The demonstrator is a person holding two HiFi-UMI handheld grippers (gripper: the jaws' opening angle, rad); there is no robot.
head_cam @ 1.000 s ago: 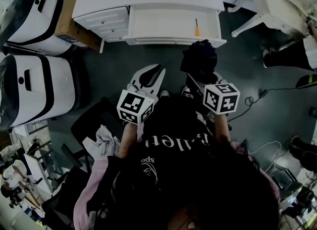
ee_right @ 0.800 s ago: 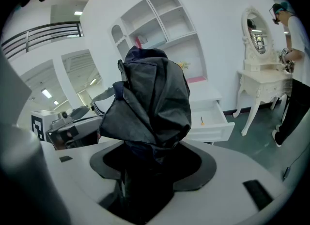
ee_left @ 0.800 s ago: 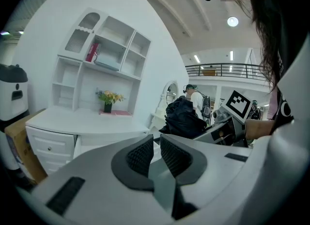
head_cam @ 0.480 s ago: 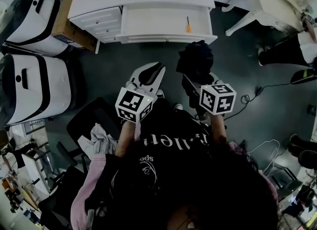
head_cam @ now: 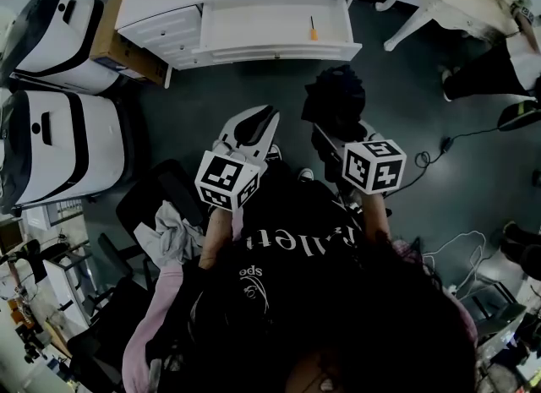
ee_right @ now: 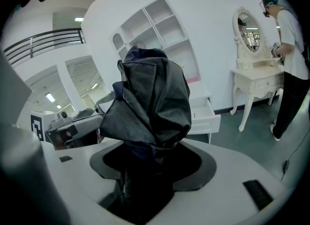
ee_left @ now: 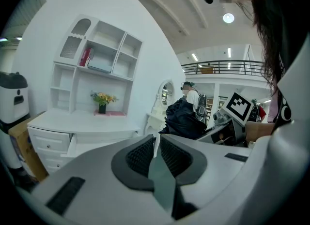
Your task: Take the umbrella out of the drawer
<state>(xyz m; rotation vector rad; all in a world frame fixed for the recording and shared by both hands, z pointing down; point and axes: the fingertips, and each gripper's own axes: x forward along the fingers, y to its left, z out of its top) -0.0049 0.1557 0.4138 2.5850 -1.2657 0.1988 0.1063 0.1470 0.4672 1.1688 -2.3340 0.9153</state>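
Observation:
The black folded umbrella (head_cam: pixel 336 100) hangs in the air in front of the white desk, with my right gripper (head_cam: pixel 336 139) shut on its lower end. In the right gripper view its crumpled fabric (ee_right: pixel 152 98) fills the space between the jaws of that gripper (ee_right: pixel 150 156). The open drawer (head_cam: pixel 270 28) lies beyond it and holds a small orange-handled tool (head_cam: pixel 312 32). My left gripper (head_cam: pixel 254 125) hovers to the umbrella's left, shut and with nothing in it. In the left gripper view the umbrella (ee_left: pixel 183 117) shows to the right of that gripper (ee_left: pixel 156 144).
Two white-and-black machines (head_cam: pixel 51 36) (head_cam: pixel 51 155) and a cardboard box (head_cam: pixel 127 36) stand left of the desk. A white dressing table (ee_right: pixel 256 74) with a person (ee_right: pixel 290 50) is on the right. Cables (head_cam: pixel 439 150) lie on the dark floor. A chair with clothes (head_cam: pixel 169 222) is behind left.
The desk and its open drawer have slid up and left in the head view, farther from the grippers. The umbrella stays in the right gripper; the left stays shut.

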